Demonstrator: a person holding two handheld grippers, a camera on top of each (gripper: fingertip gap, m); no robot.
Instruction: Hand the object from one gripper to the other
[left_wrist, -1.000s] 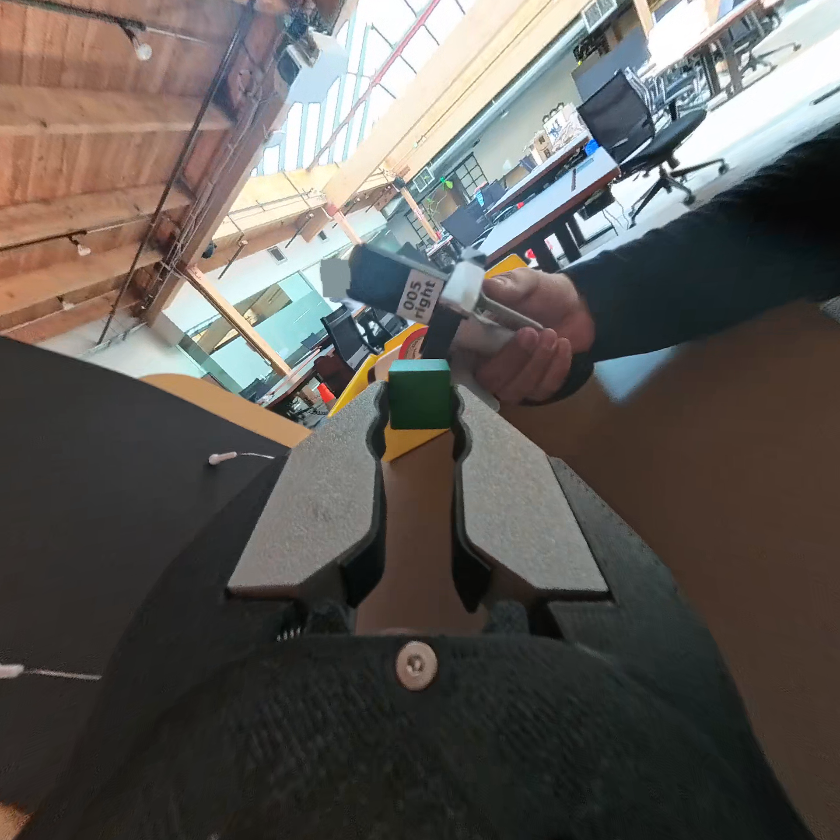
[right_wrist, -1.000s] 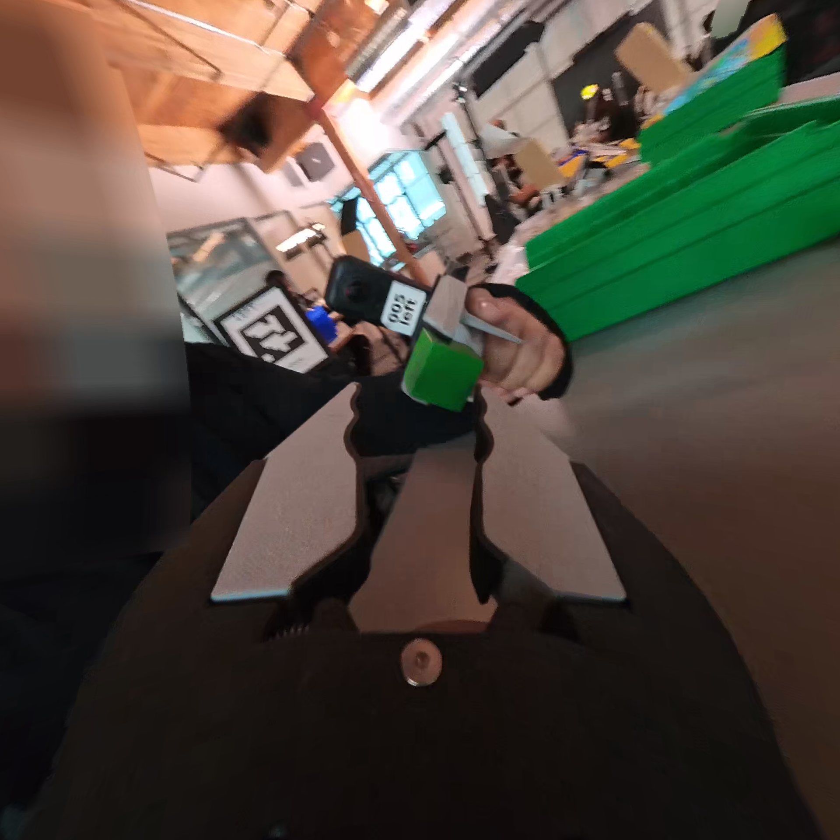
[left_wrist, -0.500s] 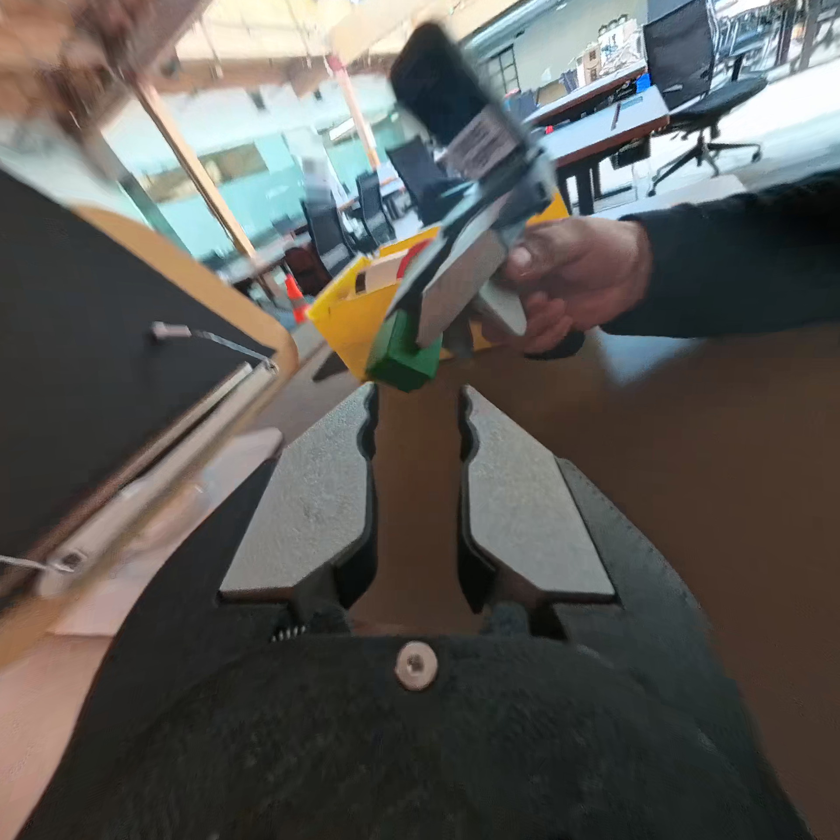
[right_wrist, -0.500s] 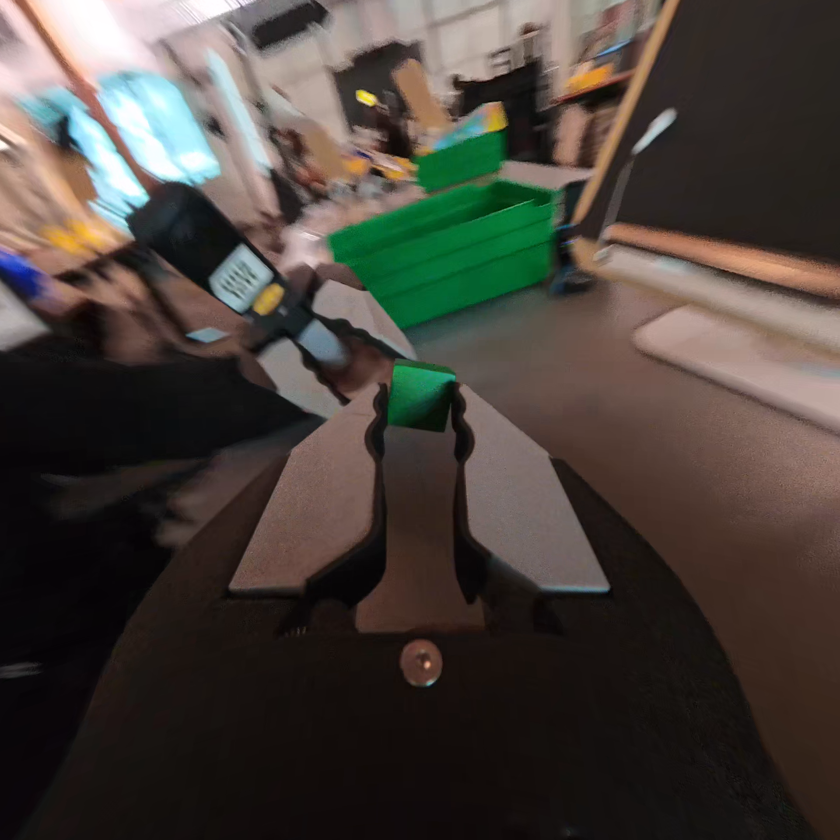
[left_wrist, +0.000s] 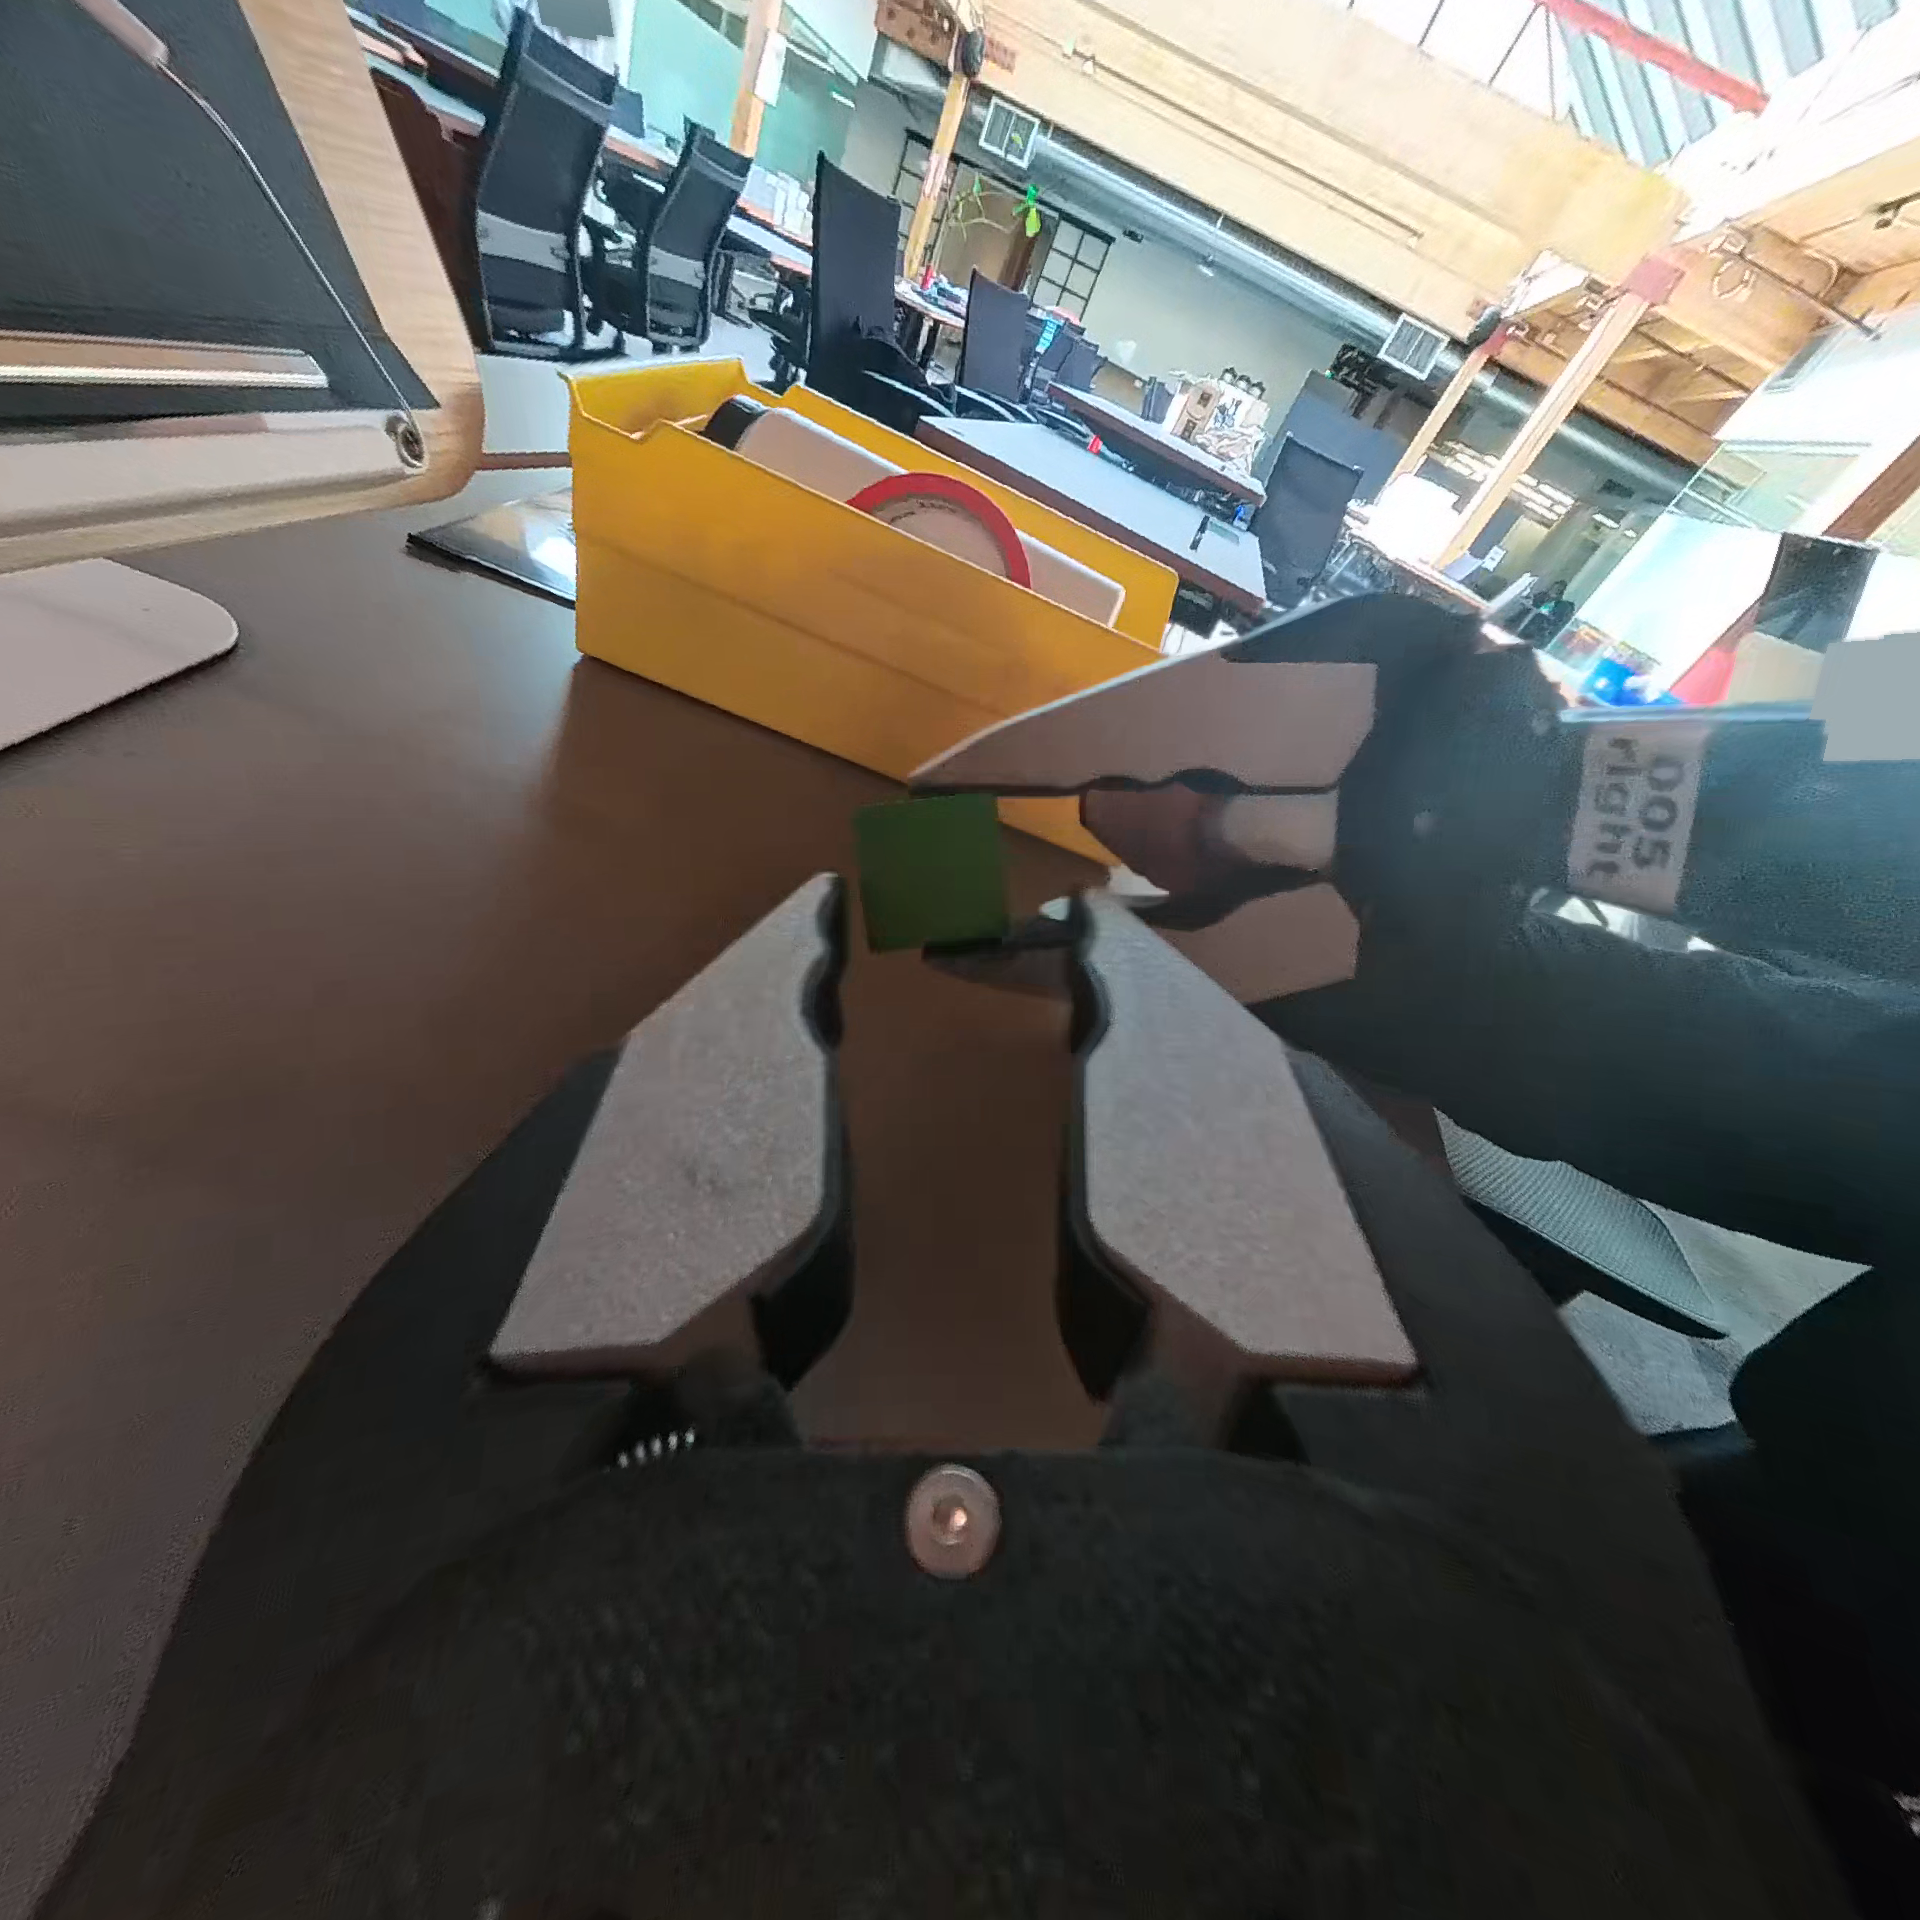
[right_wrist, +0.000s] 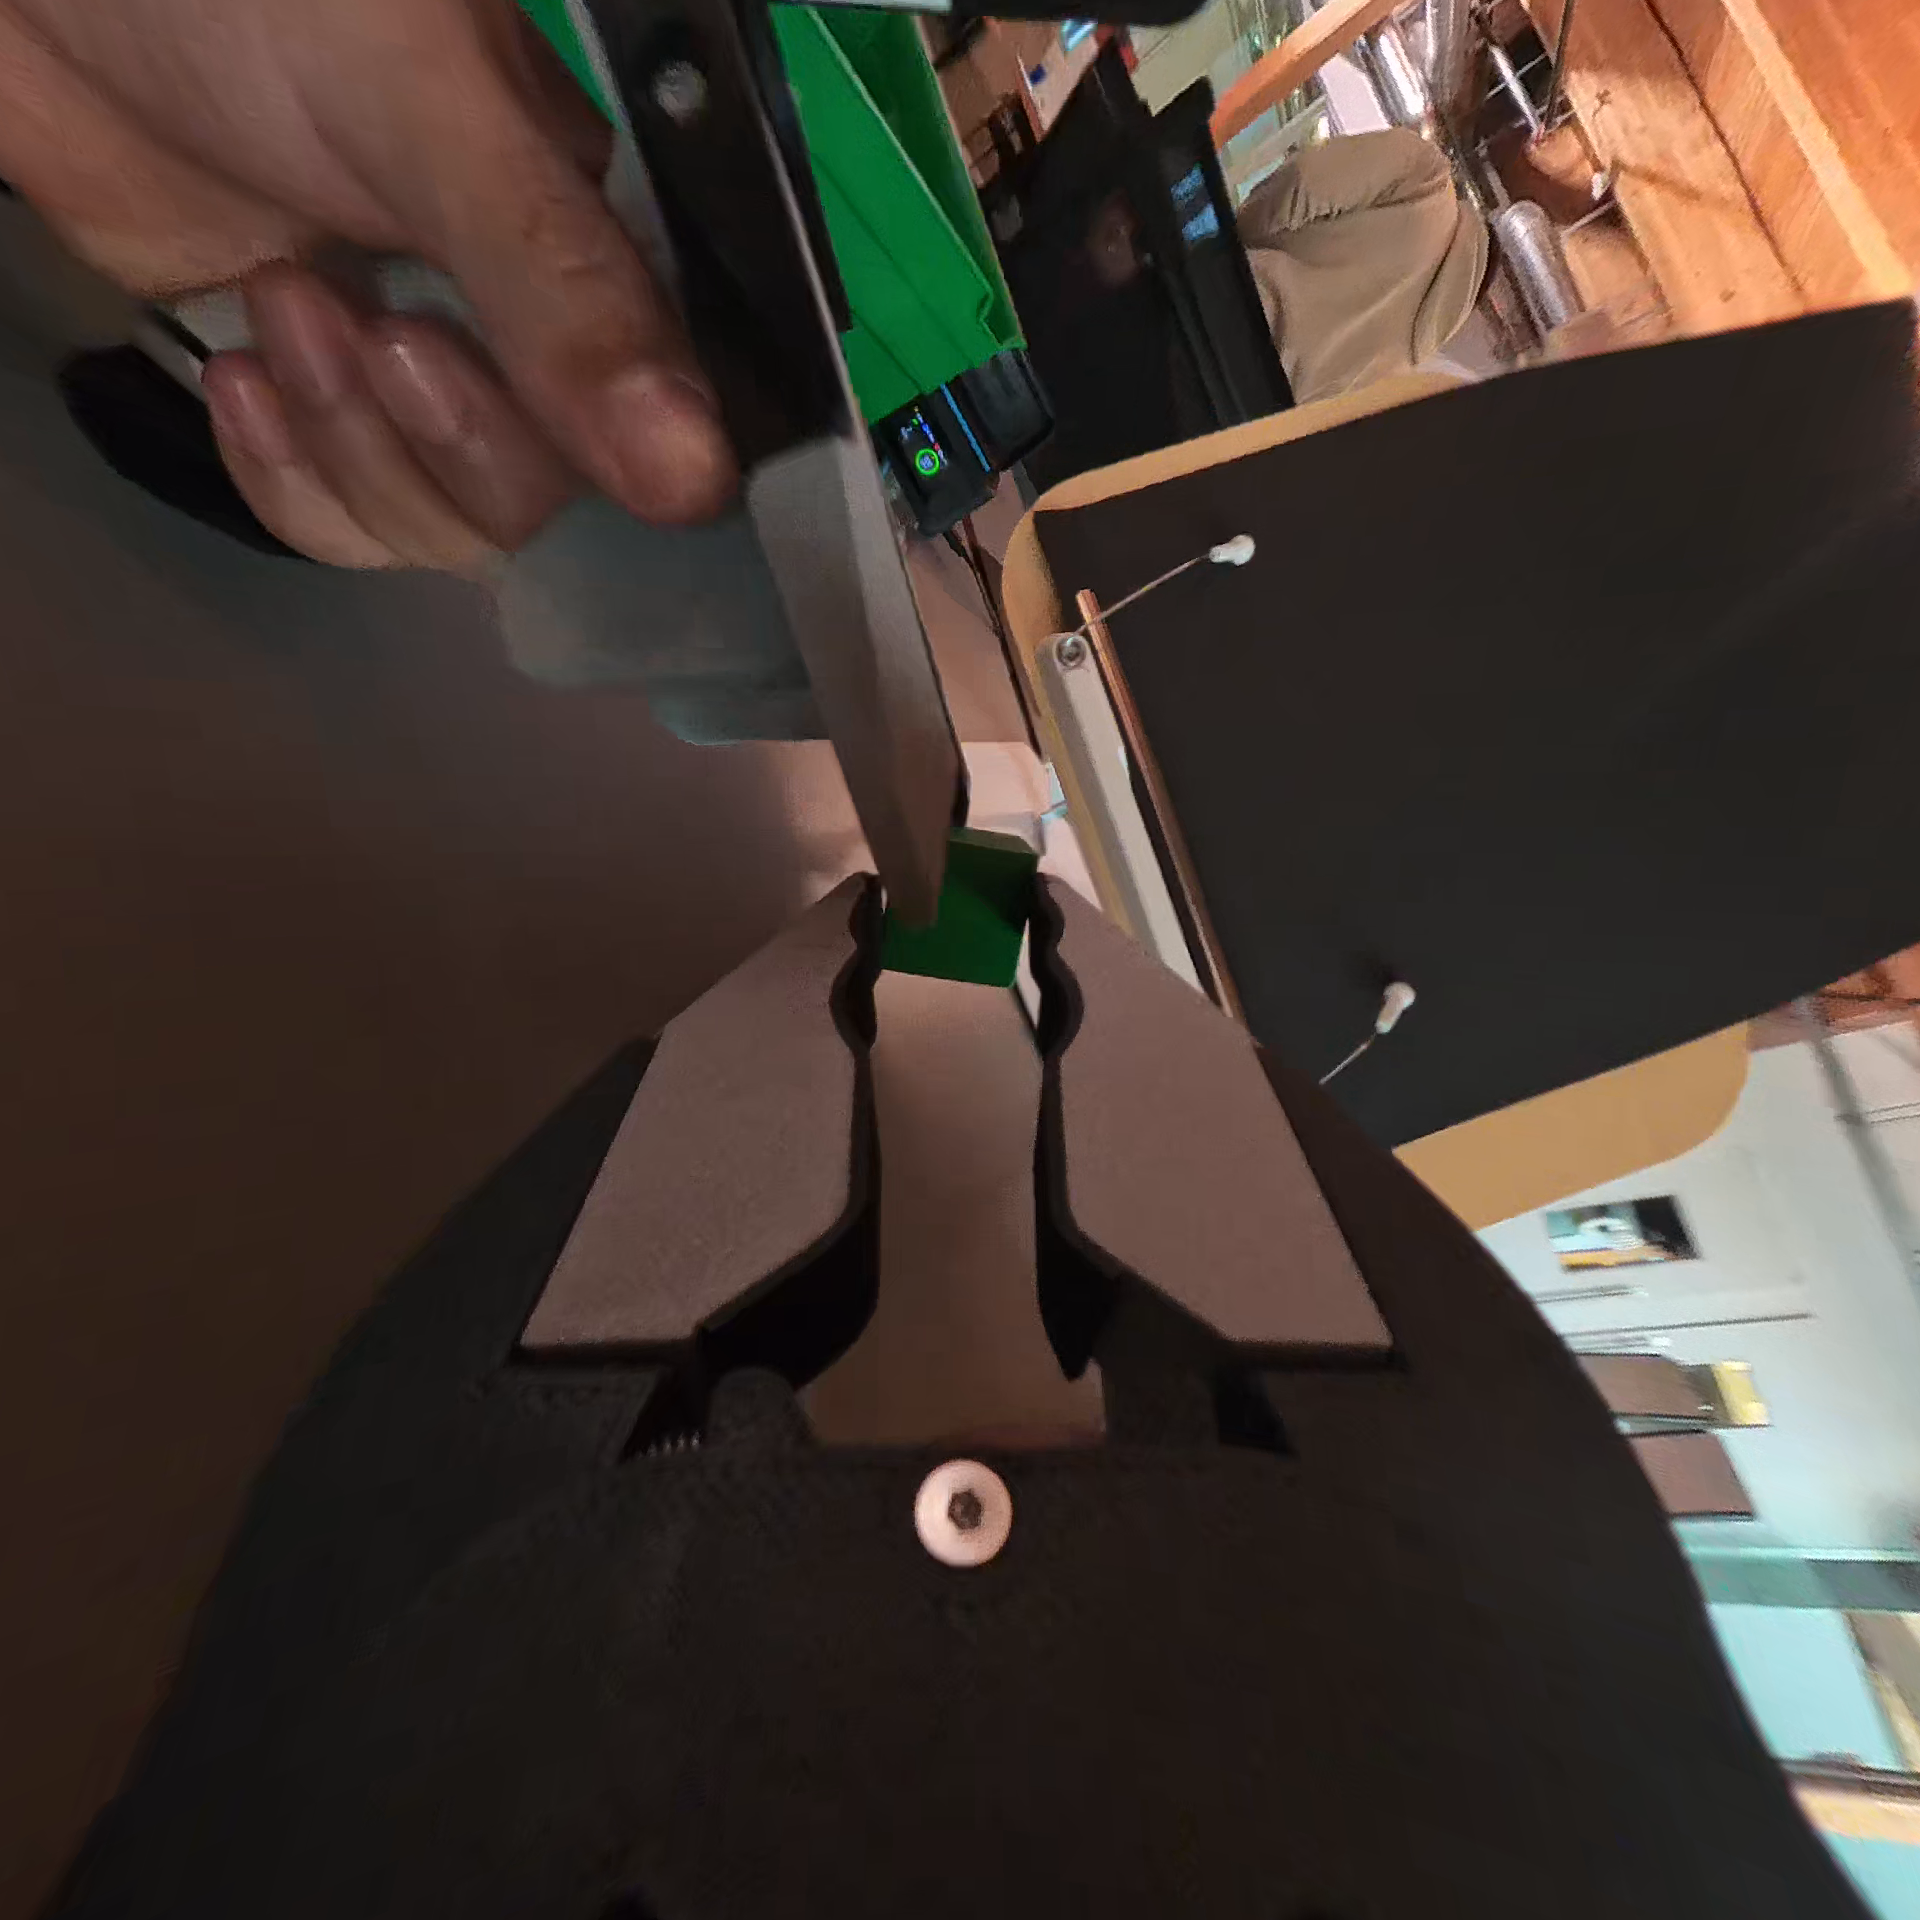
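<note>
Closest in the left wrist view, the left gripper (left_wrist: 956, 914) has its fingers parted, the gap a little wider than the green block (left_wrist: 930, 873). The block sits just at their tips and nearer the left-hand one, and I cannot tell whether it touches that finger.

The block is up in the air above the dark worktop (left_wrist: 312, 883), pinched between the fingers of the right gripper (right_wrist: 951, 920). Those fingers have closed to its width, one on each side. From the right wrist view, one left finger lies across the block's face, and the hand (right_wrist: 395, 260) carrying that tool is just behind.

A second ago the left fingers had the block. Half a second ago it was in the right fingers, with the left ones empty and apart. So the pass looks made, and the left gripper has now come back in close around the block, perhaps for a return pass.

Further off stand a yellow bin (left_wrist: 831, 644) of supplies and a black panel with a pale wooden rim (left_wrist: 125, 156).
</note>
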